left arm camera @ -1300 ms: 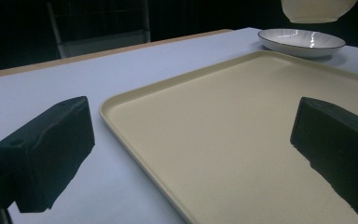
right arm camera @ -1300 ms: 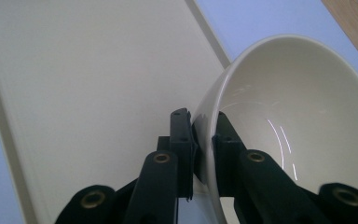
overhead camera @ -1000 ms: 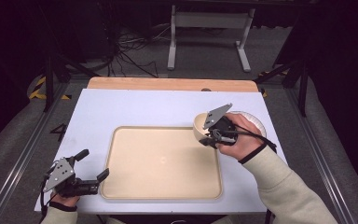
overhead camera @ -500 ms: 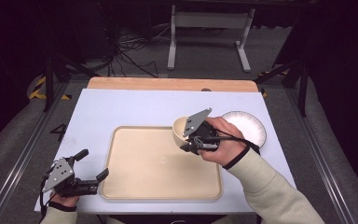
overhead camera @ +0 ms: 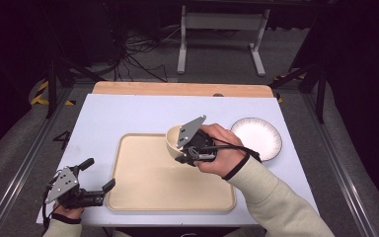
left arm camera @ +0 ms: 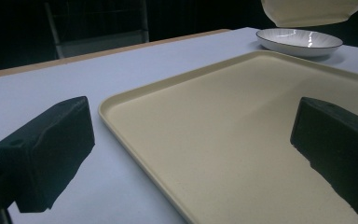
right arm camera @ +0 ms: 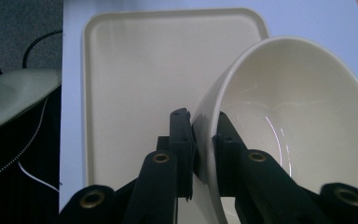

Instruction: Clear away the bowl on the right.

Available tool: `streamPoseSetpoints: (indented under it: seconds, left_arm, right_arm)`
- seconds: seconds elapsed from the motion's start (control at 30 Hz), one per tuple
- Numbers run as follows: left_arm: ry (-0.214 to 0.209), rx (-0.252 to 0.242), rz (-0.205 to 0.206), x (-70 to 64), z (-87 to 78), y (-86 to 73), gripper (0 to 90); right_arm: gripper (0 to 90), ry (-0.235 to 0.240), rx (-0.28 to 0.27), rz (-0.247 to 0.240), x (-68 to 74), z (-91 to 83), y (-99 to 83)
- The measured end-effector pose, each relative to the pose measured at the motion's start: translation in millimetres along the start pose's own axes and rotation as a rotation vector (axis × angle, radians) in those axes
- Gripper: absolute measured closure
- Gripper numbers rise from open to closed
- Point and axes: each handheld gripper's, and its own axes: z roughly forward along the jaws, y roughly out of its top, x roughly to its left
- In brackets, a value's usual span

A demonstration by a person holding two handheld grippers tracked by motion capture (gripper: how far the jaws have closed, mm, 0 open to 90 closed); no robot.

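Bowl [right arm camera: 303,135] hangs over tray [overhead camera: 143,182], right gripper [right arm camera: 204,140] clenched on its rim; level it, lower gently, then release. Left gripper [overhead camera: 98,174] rests released.

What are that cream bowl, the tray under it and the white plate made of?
The bowl looks like glazed ceramic: glossy, with bright highlight streaks inside. It could also be melamine. The tray looks like matte plastic: dull, even beige, with a moulded raised rim. The plate seems to be glazed ceramic too, with shiny reflections and a thin dark rim line.
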Motion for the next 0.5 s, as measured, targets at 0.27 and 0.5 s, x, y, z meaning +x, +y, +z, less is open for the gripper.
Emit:
streamPoseSetpoints:
  seconds: [0.27,0.5]
  left_arm:
    - [0.001,-0.004,-0.003,0.1,-0.6,-0.1,0.2]
    - [0.002,-0.005,-0.004,0.2,-1.2,0.0,0.2]
  right_arm:
    - [81.8,0.026,-0.013,-0.041,4.5,10.5,13.6]
    - [81.5,0.045,-0.017,-0.085,7.3,19.4,19.2]
